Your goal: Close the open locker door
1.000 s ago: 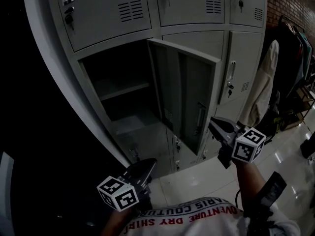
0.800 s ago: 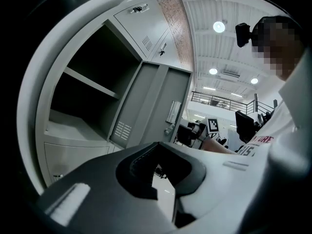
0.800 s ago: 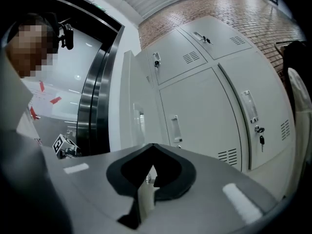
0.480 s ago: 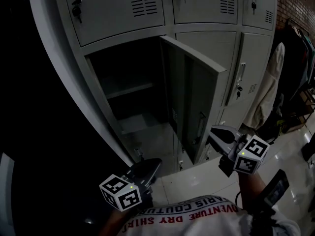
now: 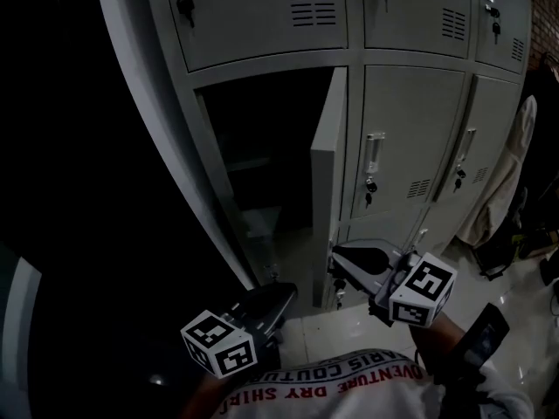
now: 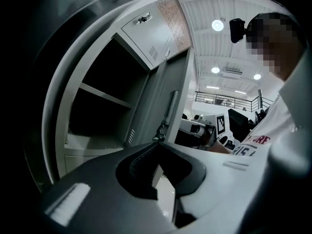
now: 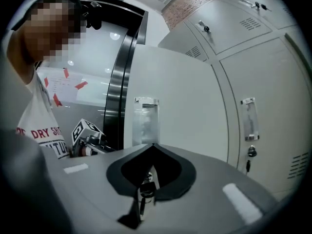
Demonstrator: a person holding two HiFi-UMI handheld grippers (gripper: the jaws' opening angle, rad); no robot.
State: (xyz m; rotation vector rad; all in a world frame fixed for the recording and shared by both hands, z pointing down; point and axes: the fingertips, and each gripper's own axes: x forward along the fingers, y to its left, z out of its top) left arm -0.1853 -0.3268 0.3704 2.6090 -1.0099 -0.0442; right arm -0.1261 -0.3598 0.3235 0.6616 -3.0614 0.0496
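Plainly set up for a push, not a grasp: right gripper (image 7: 152, 145) at 5 o'clock in the head view, jaws pressed together on nothing, tips up against or just short of the outer face of the locker door (image 5: 327, 177), low down beneath the label holder (image 7: 146, 120). Probably placed toward the free edge for leverage in the swing, with closed tips serving as one blunt pushing point.

Locker door at the centre of the head view, standing out from the bank nearly edge-on, hinged on its 3 o'clock side, with the dark open compartment (image 5: 262, 164) at 9 o'clock of it. Not yet shut; by my judgement, a good part of the swing left.

Left gripper (image 5: 281, 293) at 6 o'clock, likewise closed and empty, aimed at the compartment, well apart from the door. Seemingly kept low to stay clear of the swing.

Hard to settle from any view: actual contact between right tips and door. Inside the compartment, only a shelf (image 6: 105, 97) and the floor below it readable, the rest in shadow. At 9 o'clock of the bank, plain black. Through the gap behind the right tips, a small lock with key (image 7: 146, 189), too blurred to assign to a door. At 12 o'clock, upper lockers cut off.
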